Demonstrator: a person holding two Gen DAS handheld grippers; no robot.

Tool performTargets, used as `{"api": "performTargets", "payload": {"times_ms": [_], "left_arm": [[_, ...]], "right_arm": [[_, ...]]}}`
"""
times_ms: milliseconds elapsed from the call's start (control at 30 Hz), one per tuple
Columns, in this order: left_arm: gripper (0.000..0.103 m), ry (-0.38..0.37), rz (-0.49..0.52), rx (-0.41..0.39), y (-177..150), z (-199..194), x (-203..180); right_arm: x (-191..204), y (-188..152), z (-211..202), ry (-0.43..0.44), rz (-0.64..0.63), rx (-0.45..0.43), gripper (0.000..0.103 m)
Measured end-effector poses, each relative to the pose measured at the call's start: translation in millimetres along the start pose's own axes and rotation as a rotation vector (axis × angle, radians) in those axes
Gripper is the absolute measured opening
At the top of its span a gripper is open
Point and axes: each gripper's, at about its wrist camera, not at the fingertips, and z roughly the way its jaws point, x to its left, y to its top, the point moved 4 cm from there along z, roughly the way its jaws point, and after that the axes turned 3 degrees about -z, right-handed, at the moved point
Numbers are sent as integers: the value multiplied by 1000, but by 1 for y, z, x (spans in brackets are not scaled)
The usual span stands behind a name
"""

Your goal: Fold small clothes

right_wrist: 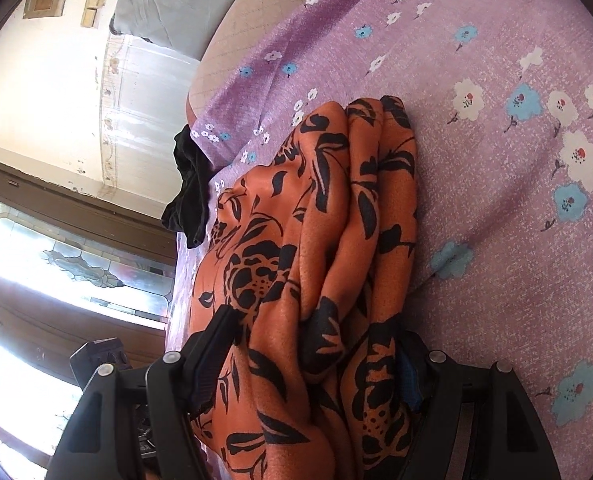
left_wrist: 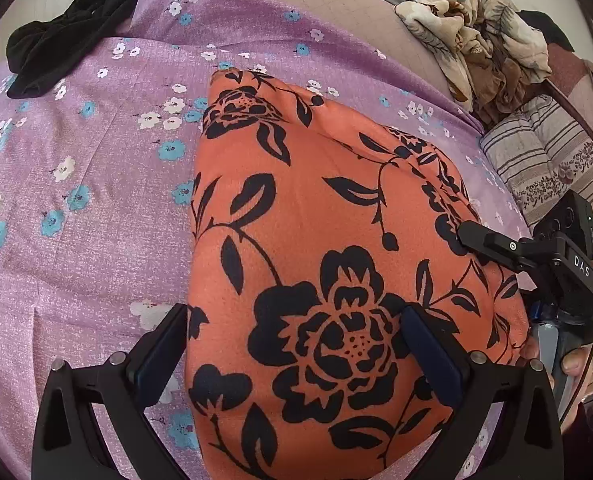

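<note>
An orange garment with black flower print point(left_wrist: 320, 240) lies folded on the purple flowered sheet point(left_wrist: 96, 200). My left gripper point(left_wrist: 296, 344) is open wide, its fingers straddling the garment's near part from above. My right gripper point(left_wrist: 468, 236) touches the garment's right edge. In the right wrist view the garment point(right_wrist: 316, 240) shows stacked folds bunched between the right gripper's point(right_wrist: 316, 344) fingers. The jaws stand wide with the thick bundle filling the gap.
A black garment point(left_wrist: 68, 28) lies crumpled at the far left of the sheet, also in the right wrist view point(right_wrist: 190, 188). A beige floral cloth pile point(left_wrist: 484, 40) sits at the far right. A striped pillow point(left_wrist: 548, 164) lies beside the sheet's right edge.
</note>
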Motion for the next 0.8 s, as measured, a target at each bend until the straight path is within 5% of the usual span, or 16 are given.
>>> {"api": "performTargets", "payload": {"times_ms": [200,467,533,700,800], "left_arm": [[94,-18,-19,-14,0,0,-3],[52,17,-22,-51,6,-14,2],[48,17,-18,-56,7,-18,1],[50,39,-35,-44,5,-19,2],[69,17,-59,2,0,-10,5]], "right_arm": [[7,-5,-4,-32,-34,-57,62],[40,-6,-9,-35,-127,-99,52],[46,-6,-10,-40,-142,-103,51],[48,-6,-8,-65,-126,-85,51],[35,-7,-2,-96,-77,-60,51]]}}
